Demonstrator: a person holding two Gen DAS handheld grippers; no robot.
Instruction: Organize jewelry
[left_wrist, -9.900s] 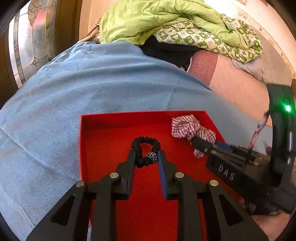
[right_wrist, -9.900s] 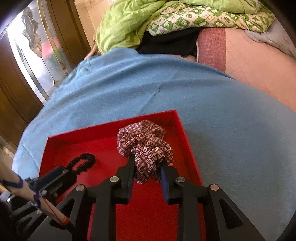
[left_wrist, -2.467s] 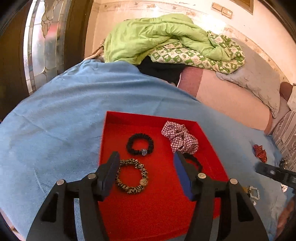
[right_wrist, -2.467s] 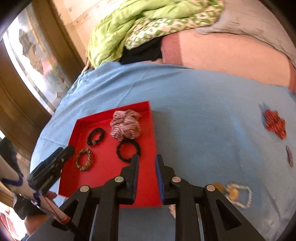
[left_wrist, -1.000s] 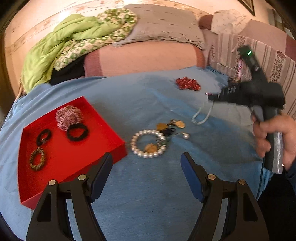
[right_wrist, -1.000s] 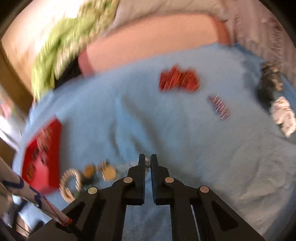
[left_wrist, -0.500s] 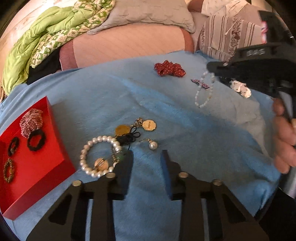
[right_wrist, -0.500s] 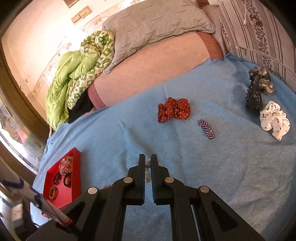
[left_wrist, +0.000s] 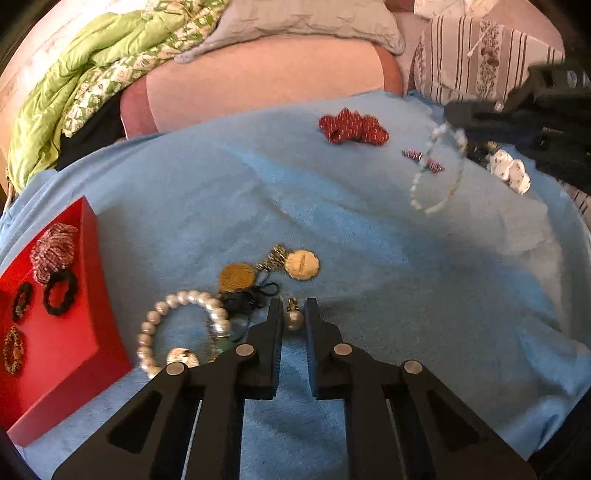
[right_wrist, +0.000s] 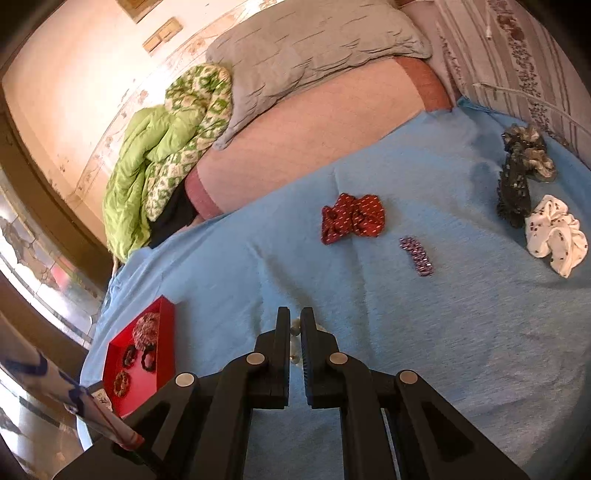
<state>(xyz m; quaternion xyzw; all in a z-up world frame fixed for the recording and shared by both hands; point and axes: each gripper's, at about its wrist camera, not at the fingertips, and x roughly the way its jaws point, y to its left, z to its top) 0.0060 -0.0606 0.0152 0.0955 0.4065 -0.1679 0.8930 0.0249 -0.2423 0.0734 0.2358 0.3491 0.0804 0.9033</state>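
pearl earring (left_wrist: 294, 319) | gold cap | upright | on blue blanket (left_wrist: 369, 236)

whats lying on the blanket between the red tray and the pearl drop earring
In the left wrist view, between the red tray and the pearl drop earring lie a pearl bracelet and a dark tangle of cord with a gold disc.

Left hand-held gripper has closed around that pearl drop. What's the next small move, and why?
Probably lift it straight up a little. The left hand-held gripper has just closed on the pearl drop, which lies close to the black cord and pearl bracelet, so check it comes free.
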